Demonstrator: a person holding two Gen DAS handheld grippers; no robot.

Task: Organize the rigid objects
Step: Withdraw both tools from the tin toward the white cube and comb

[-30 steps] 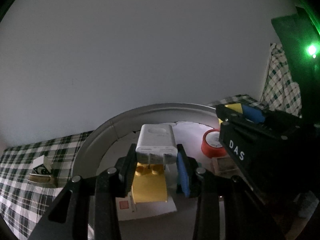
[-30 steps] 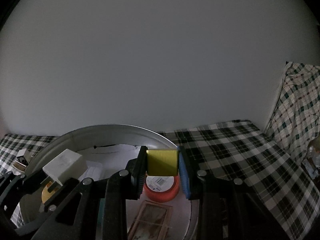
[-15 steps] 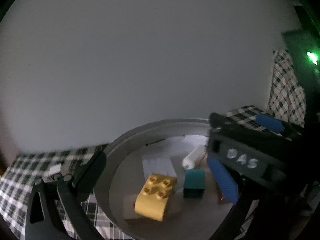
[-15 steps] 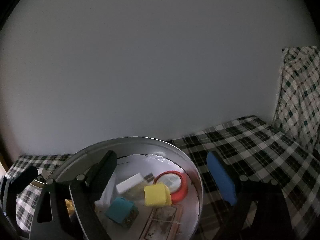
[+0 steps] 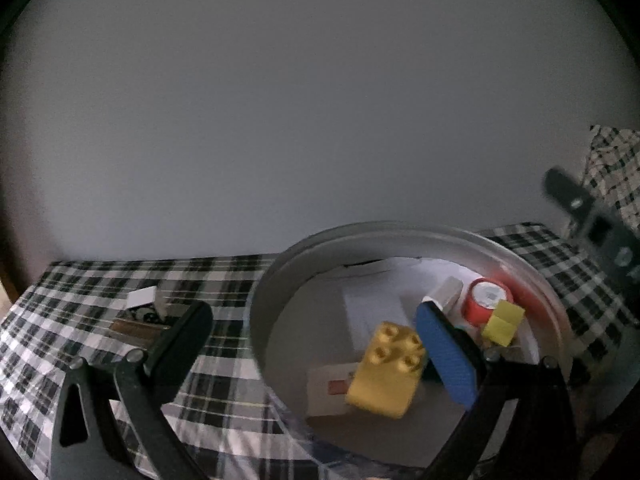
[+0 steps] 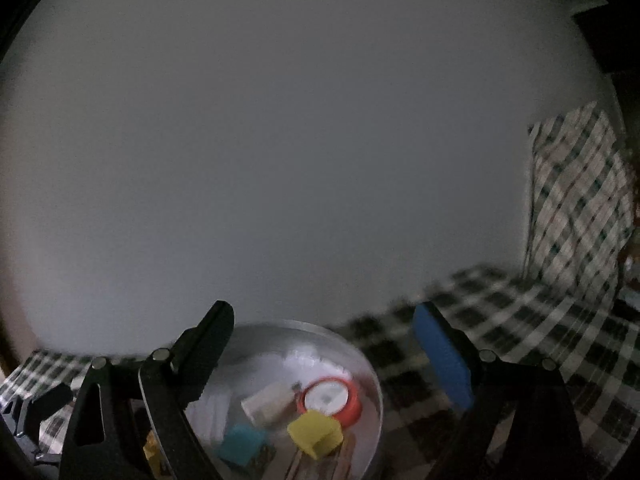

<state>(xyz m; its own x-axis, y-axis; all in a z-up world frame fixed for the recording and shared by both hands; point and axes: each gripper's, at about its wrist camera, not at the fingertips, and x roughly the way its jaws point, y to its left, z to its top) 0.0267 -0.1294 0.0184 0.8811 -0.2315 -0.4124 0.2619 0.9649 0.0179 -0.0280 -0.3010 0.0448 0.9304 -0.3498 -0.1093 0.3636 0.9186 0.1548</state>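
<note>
Left wrist view: left gripper [image 5: 316, 340] with jaws wide apart, holding nothing, low in the frame over the plaid bench [image 5: 224, 392]. Lower right, one round metal tray [image 5: 280, 276] holding one yellow brick [image 5: 386, 368], one small yellow cube [image 5: 502, 324], one red tape roll [image 5: 486, 298], one white charger [image 5: 446, 292] and a card [image 5: 332, 388] lying flat under the brick. Left of centre, one small item on the cloth [image 5: 142, 306], too blurred to name. Brick probably light, stiff and a little slick; best taken across its flat sides, below the studs. Right wrist view: right gripper [image 6: 324, 344] also spread open and empty, at bottom centre. Below it the same tray [image 6: 372, 380] with one cube [image 6: 316, 434], one tape roll [image 6: 332, 400], one charger [image 6: 266, 400] and one teal block [image 6: 242, 444]. All seemingly hard, light, unlikely to break.
</note>
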